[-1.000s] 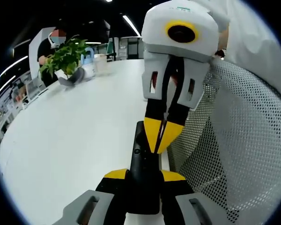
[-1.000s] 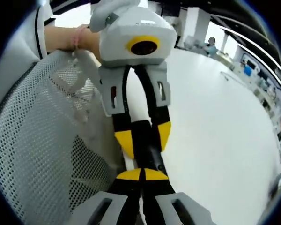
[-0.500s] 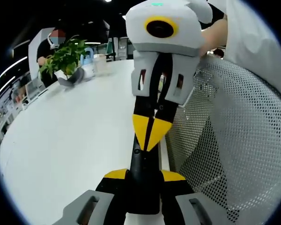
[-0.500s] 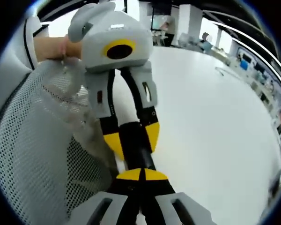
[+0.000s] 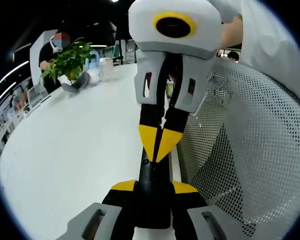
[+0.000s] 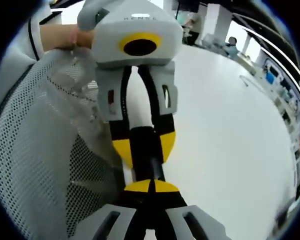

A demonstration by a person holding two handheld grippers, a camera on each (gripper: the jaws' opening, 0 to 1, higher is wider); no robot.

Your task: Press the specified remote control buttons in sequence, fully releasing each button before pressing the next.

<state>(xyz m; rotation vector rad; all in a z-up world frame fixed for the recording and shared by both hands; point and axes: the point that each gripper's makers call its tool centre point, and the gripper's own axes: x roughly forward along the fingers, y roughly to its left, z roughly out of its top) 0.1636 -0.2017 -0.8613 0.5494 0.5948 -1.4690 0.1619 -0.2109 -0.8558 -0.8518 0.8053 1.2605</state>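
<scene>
My left gripper [image 5: 152,189] clamped the black remote [image 5: 151,176] above the white surface [image 5: 80,150]. My right gripper [image 5: 158,145], jaws closed, touched tips to the remote. Mesh chair [image 5: 250,150] crowded close beside; potted plant [image 5: 70,62] stood far off.

Remote [image 5: 152,192]: black, clamped betw. left gripper [image 5: 152,186] yellow-tipped jaws w/ black stems, grey bases. Right gripper [image 5: 160,145] just ahead of left: yellow tips together on remote, black links, white-grey body. Table [image 5: 75,150] to left claw's left: plain white. Chair back [image 5: 245,150] to its right: white mesh, fine hole pattern. Plant [image 5: 67,60] far ahead-left: green leaves. Person's sleeve [image 5: 275,45]: white.
</scene>
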